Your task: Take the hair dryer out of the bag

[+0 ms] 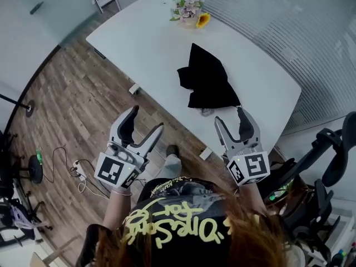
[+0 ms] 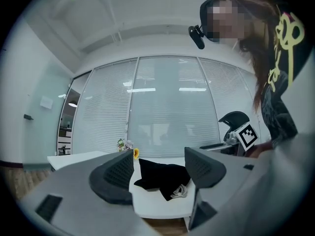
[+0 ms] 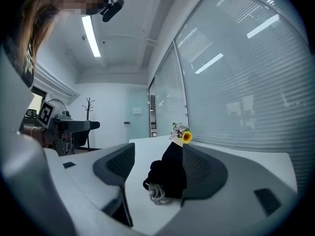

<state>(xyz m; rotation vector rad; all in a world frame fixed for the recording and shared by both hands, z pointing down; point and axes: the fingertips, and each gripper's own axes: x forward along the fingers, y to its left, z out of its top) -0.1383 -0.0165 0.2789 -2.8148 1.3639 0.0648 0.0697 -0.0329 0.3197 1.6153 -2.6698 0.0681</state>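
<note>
A black cloth bag (image 1: 207,79) lies crumpled on the white table (image 1: 144,43), with a loop of grey cord (image 1: 207,112) showing at its near end. No hair dryer is visible. My left gripper (image 1: 147,120) hangs over the wooden floor, short of the table's near edge, jaws open and empty. My right gripper (image 1: 229,115) is level with the table's edge, just in front of the bag, also open and empty. The left gripper view frames the bag (image 2: 162,177) between the jaws, well ahead. In the right gripper view the bag (image 3: 167,173) and cord (image 3: 157,193) sit closer.
A vase of flowers (image 1: 191,10) stands at the table's far end. A black office chair (image 1: 328,166) is at the right, and cables (image 1: 78,171) and stands sit on the floor at the left. Glass walls with blinds (image 1: 289,21) run behind the table.
</note>
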